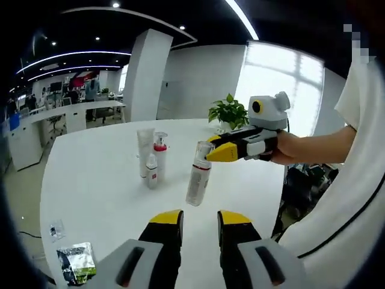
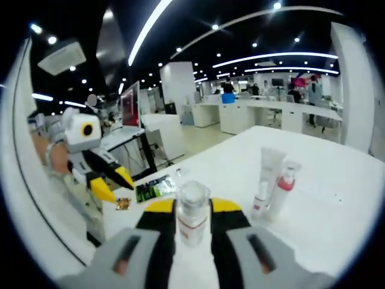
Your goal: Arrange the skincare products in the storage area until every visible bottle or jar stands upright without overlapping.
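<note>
Bottle: the clear bottle [image 1: 199, 173] with a red band hangs tilted above the middle of the desk [image 1: 108, 192], cap pinched by the right tool [image 1: 210, 149], so it looks ready to be set down upright.
Right tool: jaws pressed on that bottle's neck [image 2: 192, 217] for control.
Left tool: the left tool [image 1: 199, 218] is spread, empty, low near the desk's near edge, clear of the drop.
Group: white tube [image 1: 145, 150], pump bottle [image 1: 160, 156] and small bottle [image 1: 152, 171] stand upright together further in, toward the far edge.
Sachet: green sachet [image 1: 78, 262] lies at the near corner.
</note>
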The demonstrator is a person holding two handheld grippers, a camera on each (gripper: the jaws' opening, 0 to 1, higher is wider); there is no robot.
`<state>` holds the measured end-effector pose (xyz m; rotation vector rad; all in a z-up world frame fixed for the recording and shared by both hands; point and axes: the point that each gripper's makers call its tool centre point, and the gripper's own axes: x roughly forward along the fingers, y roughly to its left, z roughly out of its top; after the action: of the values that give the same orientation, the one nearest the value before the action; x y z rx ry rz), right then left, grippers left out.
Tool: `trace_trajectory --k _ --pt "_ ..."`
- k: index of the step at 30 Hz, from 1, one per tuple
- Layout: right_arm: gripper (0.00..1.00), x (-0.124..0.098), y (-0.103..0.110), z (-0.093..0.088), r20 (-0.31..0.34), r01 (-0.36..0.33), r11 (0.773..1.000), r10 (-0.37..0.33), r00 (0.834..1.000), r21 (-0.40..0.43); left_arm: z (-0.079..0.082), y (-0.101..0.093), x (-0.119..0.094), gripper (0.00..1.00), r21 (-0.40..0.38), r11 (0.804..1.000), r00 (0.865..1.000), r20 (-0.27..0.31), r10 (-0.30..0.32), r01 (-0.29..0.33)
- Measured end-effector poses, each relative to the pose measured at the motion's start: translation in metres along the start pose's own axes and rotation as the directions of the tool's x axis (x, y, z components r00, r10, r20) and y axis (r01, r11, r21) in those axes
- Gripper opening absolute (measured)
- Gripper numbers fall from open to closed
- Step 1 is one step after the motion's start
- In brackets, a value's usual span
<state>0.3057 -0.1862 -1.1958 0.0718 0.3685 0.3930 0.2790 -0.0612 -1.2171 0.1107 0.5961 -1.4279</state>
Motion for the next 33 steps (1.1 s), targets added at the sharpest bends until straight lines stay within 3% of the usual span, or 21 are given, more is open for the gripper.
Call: trace_trajectory --k 7,16,26,33 --pt "0.19 0.011 -0.037 -0.009 -0.004 0.050 0.998 -0.050 0.999 -0.025 -0.014 -0.005 -0.009 0.23 -0.046 0.997 0.998 -0.013 0.065 -0.065" --pt "0.19 0.027 -0.087 -0.027 -0.018 0.126 0.991 -0.127 0.992 -0.035 -0.034 -0.013 -0.027 0.23 -0.123 0.979 0.986 -0.025 0.163 -0.165" --pt "0.19 0.045 -0.112 -0.040 -0.031 0.163 0.986 -0.163 0.986 -0.025 -0.043 -0.015 -0.041 0.23 -0.204 0.950 0.971 -0.016 0.238 -0.236" --pt "0.19 0.051 -0.129 -0.043 -0.035 0.202 0.979 -0.203 0.979 -0.017 -0.049 -0.015 -0.045 0.23 -0.219 0.941 0.966 -0.029 0.257 -0.257"
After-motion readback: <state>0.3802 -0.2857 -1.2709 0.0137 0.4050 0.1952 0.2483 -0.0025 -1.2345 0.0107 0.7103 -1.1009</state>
